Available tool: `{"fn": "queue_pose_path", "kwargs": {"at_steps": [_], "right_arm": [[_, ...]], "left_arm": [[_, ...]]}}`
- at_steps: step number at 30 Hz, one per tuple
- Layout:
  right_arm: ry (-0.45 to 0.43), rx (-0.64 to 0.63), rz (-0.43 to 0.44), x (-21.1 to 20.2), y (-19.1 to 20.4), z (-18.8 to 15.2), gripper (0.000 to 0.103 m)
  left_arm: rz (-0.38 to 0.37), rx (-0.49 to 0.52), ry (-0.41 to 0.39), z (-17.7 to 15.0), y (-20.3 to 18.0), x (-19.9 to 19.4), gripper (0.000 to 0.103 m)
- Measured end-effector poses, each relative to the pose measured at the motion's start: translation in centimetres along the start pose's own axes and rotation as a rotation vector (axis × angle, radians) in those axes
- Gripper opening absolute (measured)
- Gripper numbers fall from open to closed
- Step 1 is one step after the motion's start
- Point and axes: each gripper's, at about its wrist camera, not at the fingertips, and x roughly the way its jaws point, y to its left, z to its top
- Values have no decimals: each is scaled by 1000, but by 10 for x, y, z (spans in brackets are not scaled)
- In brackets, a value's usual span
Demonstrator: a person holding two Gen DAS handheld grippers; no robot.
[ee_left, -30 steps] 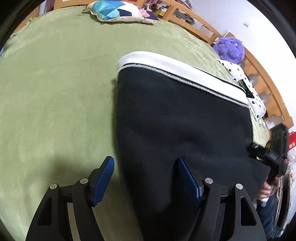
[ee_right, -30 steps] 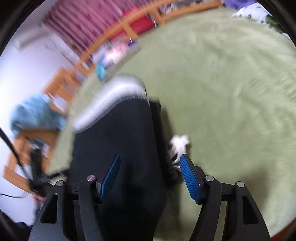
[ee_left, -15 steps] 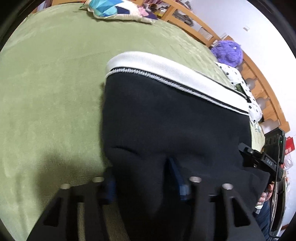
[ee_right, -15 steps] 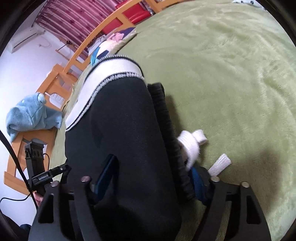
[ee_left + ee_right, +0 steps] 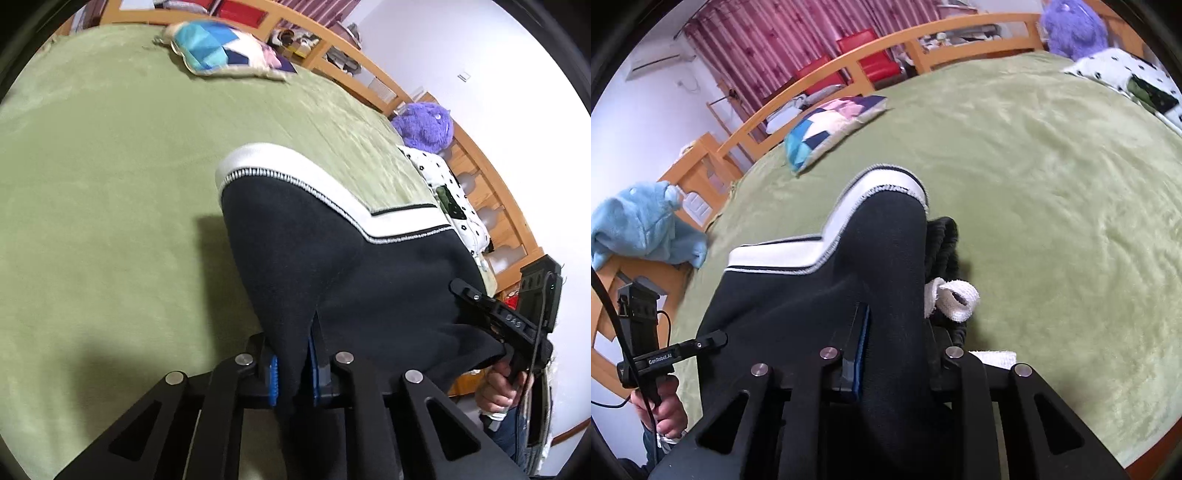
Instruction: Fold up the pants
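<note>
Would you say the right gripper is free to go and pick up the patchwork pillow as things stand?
Probably not: the right gripper has just closed on the black pants, so its jaws are occupied. The patchwork pillow lies beyond the pants on the green blanket, with nothing else between.

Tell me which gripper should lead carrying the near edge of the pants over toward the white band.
Neither clearly: both have just closed on the black pants. The left gripper and right gripper each pinch a near corner, already lifted. I'd move them together; the right side carries the bulkier waistband and drawstring.
</note>
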Motion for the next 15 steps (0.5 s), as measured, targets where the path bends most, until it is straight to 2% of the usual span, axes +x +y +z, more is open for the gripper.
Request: {"fn": "queue_pose_path", "kwargs": {"at_steps": [4, 6, 10, 11, 13, 15], "right_arm": [[13, 0, 105, 9, 36, -3, 18], [43, -7, 169, 26, 61, -8, 18], [79, -12, 274, 59, 94, -19, 18], [83, -19, 286, 68, 101, -21, 20], [65, -52, 249, 80, 107, -23, 25], [93, -59, 170, 92, 102, -22, 33]], "left_arm": [[81, 7, -79, 18, 27, -44, 11], [127, 5, -106, 30, 45, -69, 11], [222, -13, -99, 39, 79, -85, 13], [233, -36, -84, 39, 87, -79, 17], [299, -57, -12, 33, 100, -58, 28], [380, -43, 19, 26, 101, -46, 28]]}}
